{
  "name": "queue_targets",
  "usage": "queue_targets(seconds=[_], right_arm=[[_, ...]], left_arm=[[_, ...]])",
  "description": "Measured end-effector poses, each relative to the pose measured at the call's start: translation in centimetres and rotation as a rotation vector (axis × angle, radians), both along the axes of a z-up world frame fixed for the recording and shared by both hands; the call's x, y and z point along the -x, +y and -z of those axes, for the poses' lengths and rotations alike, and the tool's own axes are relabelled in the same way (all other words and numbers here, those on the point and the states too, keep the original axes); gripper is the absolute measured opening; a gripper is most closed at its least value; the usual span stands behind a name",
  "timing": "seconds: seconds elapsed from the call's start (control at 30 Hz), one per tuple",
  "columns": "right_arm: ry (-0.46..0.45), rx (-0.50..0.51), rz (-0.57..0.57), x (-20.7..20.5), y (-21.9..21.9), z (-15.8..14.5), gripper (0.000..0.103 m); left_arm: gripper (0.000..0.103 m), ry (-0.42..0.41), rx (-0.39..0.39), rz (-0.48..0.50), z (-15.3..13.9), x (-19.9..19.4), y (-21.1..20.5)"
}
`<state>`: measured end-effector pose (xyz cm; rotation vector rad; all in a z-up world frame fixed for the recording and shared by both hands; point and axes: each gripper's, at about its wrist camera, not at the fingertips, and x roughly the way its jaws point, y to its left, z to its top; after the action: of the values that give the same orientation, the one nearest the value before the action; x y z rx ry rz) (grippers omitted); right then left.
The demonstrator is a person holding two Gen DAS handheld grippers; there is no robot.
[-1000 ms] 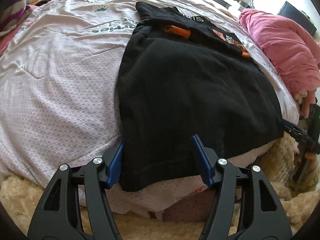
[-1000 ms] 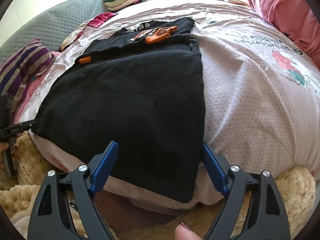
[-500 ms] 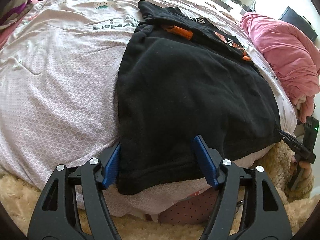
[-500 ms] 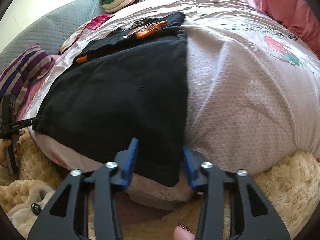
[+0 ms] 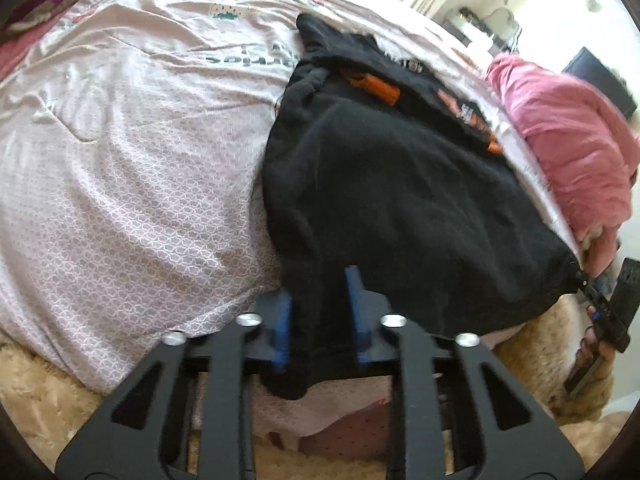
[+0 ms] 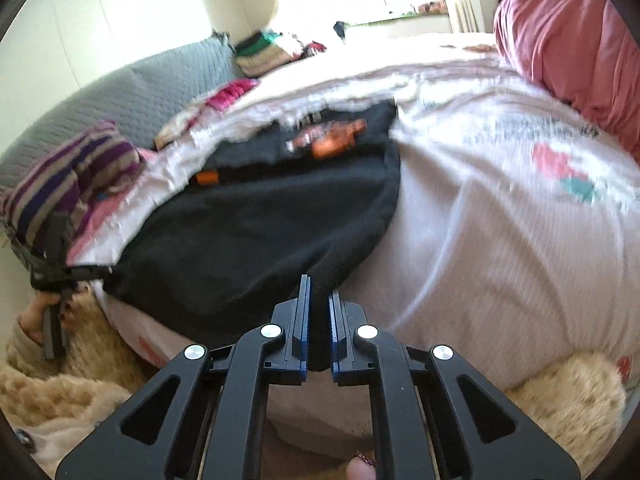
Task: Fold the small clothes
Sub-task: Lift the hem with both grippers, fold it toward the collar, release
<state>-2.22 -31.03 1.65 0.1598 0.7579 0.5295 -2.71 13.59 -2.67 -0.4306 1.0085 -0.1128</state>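
A black garment (image 5: 400,200) with orange print lies spread on the bed, its near hem hanging over the edge. In the left wrist view my left gripper (image 5: 318,288) has its jaws closing on the hem's left corner, and bunched black cloth fills the gap between the blue pads (image 5: 282,320). The right wrist view shows the garment (image 6: 248,240) with its right corner pinched in my right gripper (image 6: 320,286), whose jaws are closing tight on a raised fold. Each gripper also shows small in the other's view, the right gripper (image 5: 580,276) and the left gripper (image 6: 92,270), each at a hem corner.
The bed cover (image 5: 120,200) is pale pink and patterned. A pink blanket (image 6: 568,40) lies heaped on the right. A striped pillow (image 6: 68,184) and a grey quilted backrest (image 6: 120,96) stand at the left. A fluffy cream rug (image 5: 40,392) lies below the bed's edge.
Both grippers went from wide open astride the hem corners to closed on the cloth. The right one has risen and lifted its corner; the left has hardly moved.
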Motion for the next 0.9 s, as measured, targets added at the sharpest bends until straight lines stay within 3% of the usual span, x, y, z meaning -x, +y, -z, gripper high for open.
queue_targets(seconds=[0.23, 0.43, 0.9], right_arm=[[-0.107, -0.003, 0.006, -1.4, -0.1, -2.9, 0.007], [-0.153, -0.013, 0.028, -3.2, -0.4, -4.3, 0.007], [-0.229, -0.003, 0.071, -8.4, -0.2, -7.0, 0.007]], left_arm=[[0.003, -0.090, 0.081, -0.021, -2.6, 0.5, 1.1], [0.002, -0.179, 0.068, -0.027, -6.2, -0.8, 1.9], [0.002, -0.279, 0.080, -0.061, -9.4, -6.3, 3.2]])
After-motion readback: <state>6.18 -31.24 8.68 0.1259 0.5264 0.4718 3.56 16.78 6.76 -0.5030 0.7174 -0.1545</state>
